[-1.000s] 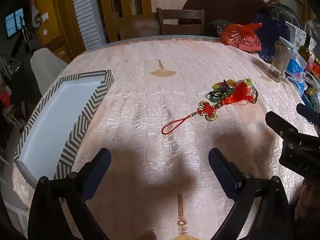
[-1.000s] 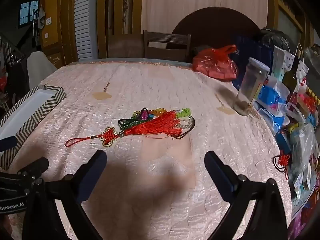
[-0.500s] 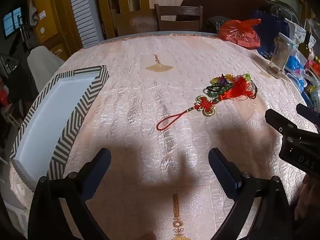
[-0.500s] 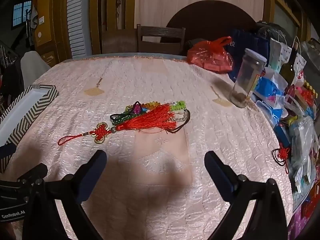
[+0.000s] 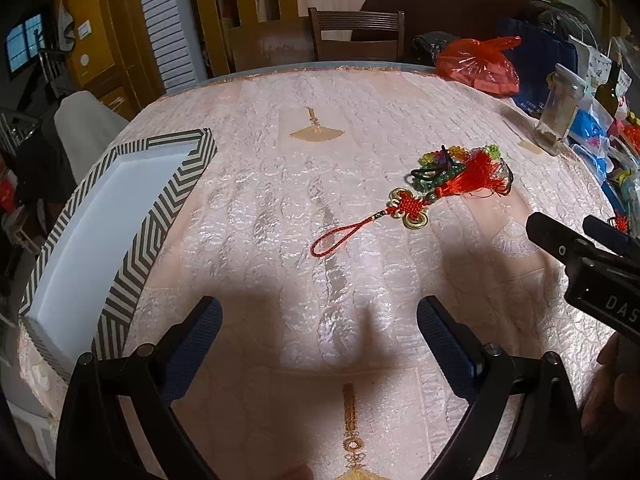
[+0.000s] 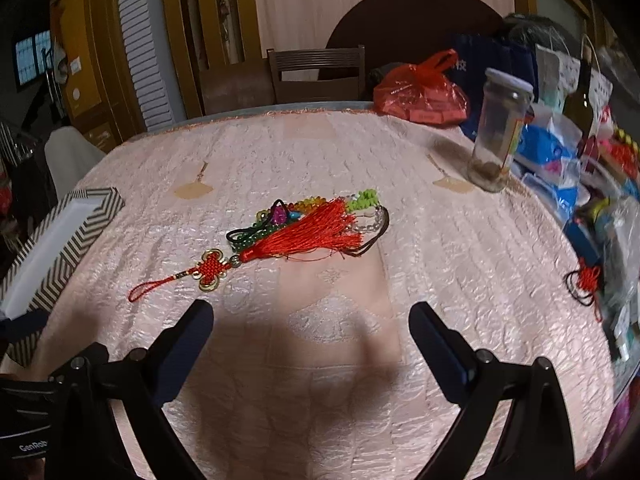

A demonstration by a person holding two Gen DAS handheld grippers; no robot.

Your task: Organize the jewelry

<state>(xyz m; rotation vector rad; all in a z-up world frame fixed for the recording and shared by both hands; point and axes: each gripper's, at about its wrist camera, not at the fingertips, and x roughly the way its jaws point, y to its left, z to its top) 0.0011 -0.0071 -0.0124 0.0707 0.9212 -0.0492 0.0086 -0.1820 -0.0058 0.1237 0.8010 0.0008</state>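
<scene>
Jewelry sits in one tangled pile [image 6: 316, 220] near the middle of the table [image 6: 440, 260], well ahead of both my grippers. The left gripper [image 5: 320, 322] and the right gripper [image 6: 310, 322] each hold their jaws spread wide and empty, above the cloth.

Topmost item: a red tassel charm [image 6: 304, 234] with a knotted body, gilt rings and a thin cord loop [image 6: 146, 290] trailing toward the chevron-patterned box [image 5: 120, 216] at the left table edge. Beneath it lie bead strands [image 6: 360, 198] and a dark cord [image 6: 244, 234].

Handling estimate: light, limp, no stiffness; strands likely snag on one another. Tassel threads will slip and splay under the jaws. Recommended hold: the knot [image 6: 210, 270], the firmest part, or the cord loop. Lift slowly so the beads shed rather than drag.
</scene>
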